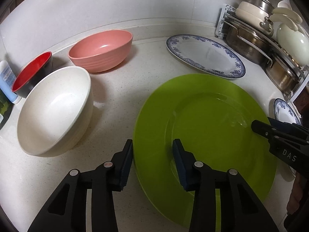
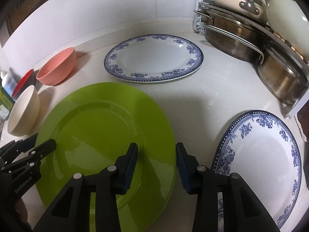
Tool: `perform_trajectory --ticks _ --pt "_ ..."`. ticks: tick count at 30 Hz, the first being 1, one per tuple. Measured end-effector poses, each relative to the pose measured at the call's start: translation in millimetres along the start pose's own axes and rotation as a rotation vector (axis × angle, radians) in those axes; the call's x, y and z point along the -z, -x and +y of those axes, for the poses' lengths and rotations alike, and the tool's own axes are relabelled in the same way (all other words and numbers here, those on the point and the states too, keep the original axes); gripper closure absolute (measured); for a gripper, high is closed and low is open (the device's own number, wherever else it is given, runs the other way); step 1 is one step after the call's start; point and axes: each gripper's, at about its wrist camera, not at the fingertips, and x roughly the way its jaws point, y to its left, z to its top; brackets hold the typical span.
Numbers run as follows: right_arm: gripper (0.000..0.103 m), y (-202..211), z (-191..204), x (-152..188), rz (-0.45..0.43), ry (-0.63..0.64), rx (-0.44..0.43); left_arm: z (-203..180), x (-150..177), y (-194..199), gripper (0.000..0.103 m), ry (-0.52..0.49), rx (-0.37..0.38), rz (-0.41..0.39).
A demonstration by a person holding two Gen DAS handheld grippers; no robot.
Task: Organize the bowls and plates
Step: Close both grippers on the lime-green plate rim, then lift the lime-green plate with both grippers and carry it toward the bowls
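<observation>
Centrally, the green plate [image 1: 204, 135] lies flat on the pale speckled countertop [image 1: 119, 89], filling the lower middle of the left wrist view. The left gripper [image 1: 152, 145] has its jaws spread apart astride the plate's rim at 9 o'clock, one finger outside over the counter and one over the plate; whether either pad touches the rim cannot be told. The right gripper [image 2: 156, 148] is likewise parted, astride the rim at about 3 o'clock, gripping nothing.

Off to the plate's 10 o'clock in the left wrist view stands the cream bowl [image 1: 54, 110], with the red-and-black bowl [image 1: 31, 71] just behind it and the pink bowl [image 1: 101, 49] at 11 o'clock, all upright. An oval blue-patterned plate [image 1: 204, 55] lies at 12 o'clock, apart from the green one. A round blue-patterned plate [image 2: 260, 158] lies at 3 o'clock in the right wrist view, near the right gripper.

A white wall [image 1: 96, 5] backs the counter. At 1 to 2 o'clock a rack [image 1: 270, 44] holds steel pots and cream cookware. A blue-and-white bottle [image 1: 6, 81] stands at the far 9 o'clock edge.
</observation>
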Motion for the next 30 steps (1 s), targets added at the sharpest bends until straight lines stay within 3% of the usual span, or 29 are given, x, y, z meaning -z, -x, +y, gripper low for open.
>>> perform_trajectory --ticks 14,30 --pt "0.065 6.2 3.3 0.9 0.038 -0.025 -0.01 1.8 3.3 15.4 0.066 -0.027 -0.05 -0.017" --pt "0.065 55.7 23.0 4.1 0.046 -0.035 -0.03 19.3 20.1 76.5 0.066 0.001 -0.09 -0.057"
